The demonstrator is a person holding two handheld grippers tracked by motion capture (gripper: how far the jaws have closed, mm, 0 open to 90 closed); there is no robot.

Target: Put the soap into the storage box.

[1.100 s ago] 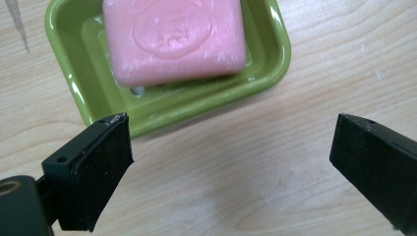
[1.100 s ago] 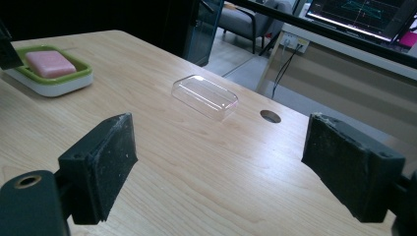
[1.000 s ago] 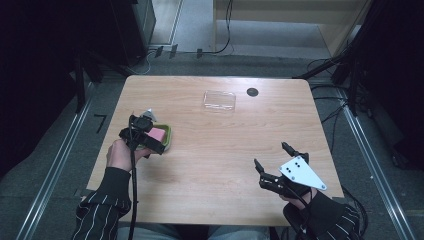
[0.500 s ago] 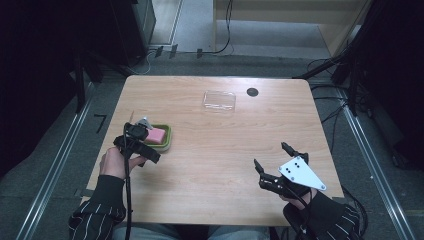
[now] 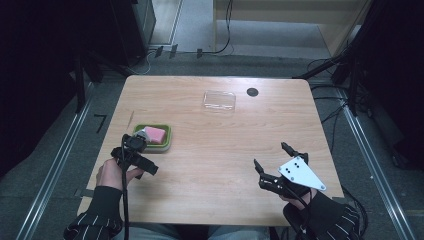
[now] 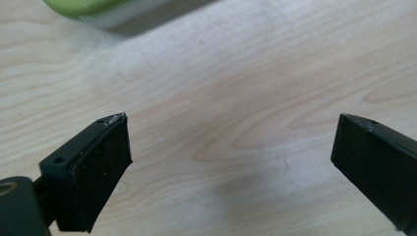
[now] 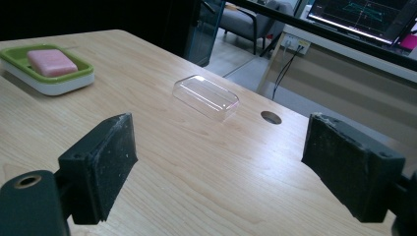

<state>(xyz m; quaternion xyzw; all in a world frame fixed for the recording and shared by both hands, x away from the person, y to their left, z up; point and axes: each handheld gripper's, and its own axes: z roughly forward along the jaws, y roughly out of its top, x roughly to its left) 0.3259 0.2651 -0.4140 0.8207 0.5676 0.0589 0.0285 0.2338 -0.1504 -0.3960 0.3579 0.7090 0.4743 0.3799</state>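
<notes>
Wood table (image 5: 220,150): soap (image 7: 50,62) in dish (image 7: 29,79), clear lid (image 7: 206,97) apart; my left claw (image 6: 231,147) and right claw (image 7: 216,162) spread (empty) — lid, I judge, could skid when pinched.

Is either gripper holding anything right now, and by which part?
Nothing held: left gripper and right gripper both stand open over the bare table.

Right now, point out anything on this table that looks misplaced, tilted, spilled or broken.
Nothing is spilled or broken. One oddity: the clear plastic lid lies by itself near the table's far edge, well apart from the green soap dish holding the pink soap bar, which sits uncovered. Both grippers are open and empty.
</notes>
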